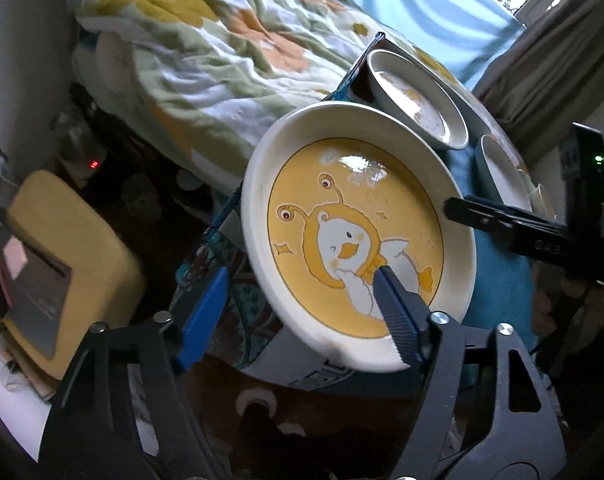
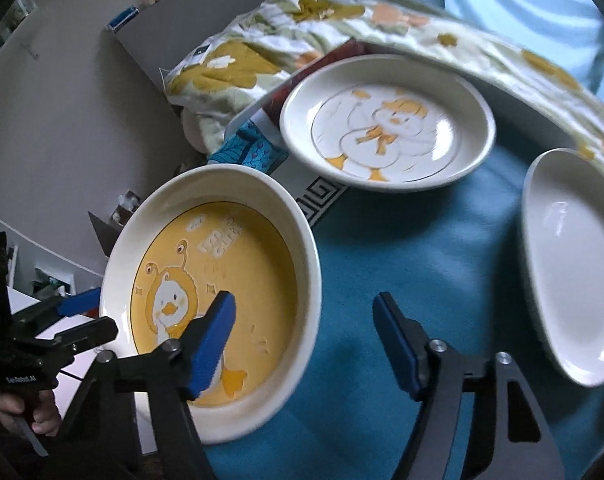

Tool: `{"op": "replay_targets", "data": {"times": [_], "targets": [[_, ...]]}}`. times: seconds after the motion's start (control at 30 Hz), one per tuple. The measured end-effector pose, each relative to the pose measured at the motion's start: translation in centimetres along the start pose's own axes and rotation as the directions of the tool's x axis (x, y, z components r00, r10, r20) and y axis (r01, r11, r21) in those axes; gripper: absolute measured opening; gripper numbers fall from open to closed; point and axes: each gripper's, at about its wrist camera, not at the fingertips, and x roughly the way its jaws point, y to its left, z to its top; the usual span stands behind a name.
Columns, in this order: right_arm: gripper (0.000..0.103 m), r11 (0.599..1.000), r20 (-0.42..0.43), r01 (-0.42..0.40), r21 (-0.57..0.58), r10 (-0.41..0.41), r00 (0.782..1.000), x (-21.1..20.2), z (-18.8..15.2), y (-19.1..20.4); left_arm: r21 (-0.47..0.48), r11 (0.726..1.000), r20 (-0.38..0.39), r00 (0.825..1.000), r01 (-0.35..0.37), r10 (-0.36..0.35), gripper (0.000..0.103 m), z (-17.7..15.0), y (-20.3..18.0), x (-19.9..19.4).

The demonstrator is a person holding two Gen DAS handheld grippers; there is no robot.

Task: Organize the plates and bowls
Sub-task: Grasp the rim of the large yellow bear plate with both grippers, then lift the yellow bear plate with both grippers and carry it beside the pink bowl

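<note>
A cream plate with a yellow duck centre sits at the near corner of the teal-covered table; it also shows in the right wrist view. My left gripper is open and straddles the plate's near rim, one finger over the plate, the other outside it. My right gripper is open, its left finger over this plate's rim, its right finger over the cloth. A white duck plate lies further back. A plain white dish lies at the right.
A bed with a floral quilt runs behind the table. A yellow box stands on the floor at the left. A curtain and window are at the back right. The right gripper reaches in from the right.
</note>
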Motion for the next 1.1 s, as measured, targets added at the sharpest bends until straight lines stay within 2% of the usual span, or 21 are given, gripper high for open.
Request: {"op": "replay_targets", "data": {"times": [0.1,0.13,0.17,0.23,0.33,0.43,0.53,0.63,0.73,0.9,1.1], "targets": [[0.055,1.000,-0.022,-0.019,0.012,0.020,1.000,0.8,0.4,-0.3,-0.007,1.000,-0.021,1.000,0.007,-0.007,0.064,0.5,0.3,0.6],[0.050,1.000,-0.029,-0.023,0.012,0.023,0.999,1.0,0.5,-0.3,-0.012,1.000,-0.025,1.000,0.009,-0.009,0.060,0.5,0.3,0.8],[0.046,1.000,-0.036,-0.028,0.011,0.028,0.999,1.1,0.5,-0.4,-0.018,1.000,-0.031,0.999,0.013,-0.014,0.049,0.6,0.4,1.0],[0.037,0.999,-0.045,-0.032,0.009,0.033,0.998,1.3,0.5,-0.3,-0.029,0.999,-0.049,0.999,0.017,-0.019,0.037,0.9,0.7,1.4],[0.030,0.999,-0.050,-0.038,0.010,0.038,0.998,1.5,0.6,-0.4,-0.024,1.000,-0.065,0.998,0.004,-0.005,0.028,0.8,0.6,1.6],[0.017,0.999,-0.055,-0.047,0.015,0.048,0.997,1.6,0.4,-0.5,-0.016,0.999,-0.070,0.997,-0.029,0.028,0.016,0.9,0.7,1.9],[0.016,0.999,-0.050,-0.049,0.009,0.050,0.997,1.7,0.4,-0.4,-0.022,0.999,-0.067,0.997,-0.037,0.035,0.016,0.9,0.8,1.9],[0.016,0.999,-0.053,-0.047,0.009,0.047,0.997,1.8,0.5,-0.3,-0.003,0.996,-0.063,0.994,-0.086,0.085,0.017,1.0,0.1,1.8],[0.016,0.999,-0.047,-0.037,0.010,0.038,0.998,1.8,0.3,-0.4,-0.001,0.995,-0.050,0.993,-0.104,0.104,0.017,0.9,-0.1,1.7],[0.016,0.999,-0.039,-0.023,0.026,0.024,0.999,1.8,0.3,-0.2,0.071,0.986,-0.018,0.988,-0.153,0.155,0.017,0.9,-1.3,1.0],[0.016,0.999,-0.006,-0.023,0.024,0.023,1.000,1.1,0.0,-0.1,0.102,0.980,0.011,0.985,-0.170,0.170,0.017,0.8,-2.1,0.4]]}}
